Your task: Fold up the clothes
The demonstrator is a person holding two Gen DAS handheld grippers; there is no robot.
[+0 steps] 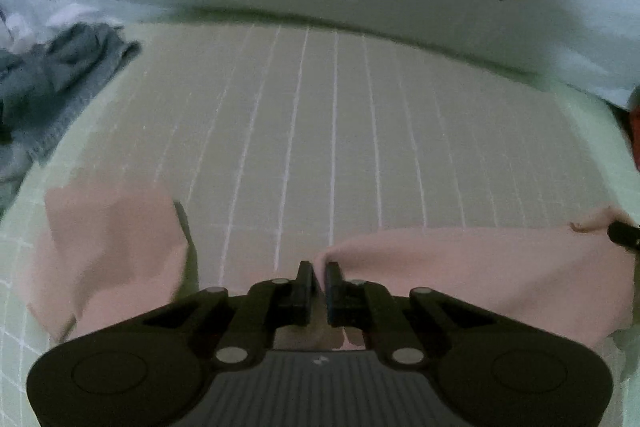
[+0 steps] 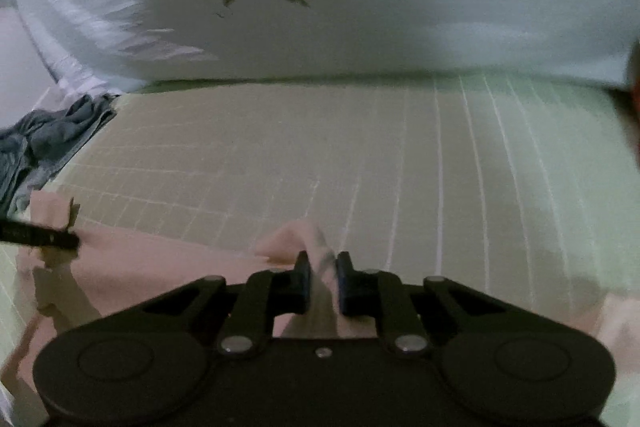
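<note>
over green grid mat (image 1: 320,131): pink garment (image 1: 480,267) stretched between left gripper (image 1: 319,273) and right gripper (image 2: 323,269), each pinching an edge; thin bite on both, likely to slip if pulled apart harder, fold then skews

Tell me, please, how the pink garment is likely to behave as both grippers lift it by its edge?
The pink garment looks floppy: it sags between the left gripper and right gripper, so it should drape when lifted. It seems thin and probably light, bunching where pinched. A loose part hangs to the side, so it may swing or trail.
</note>
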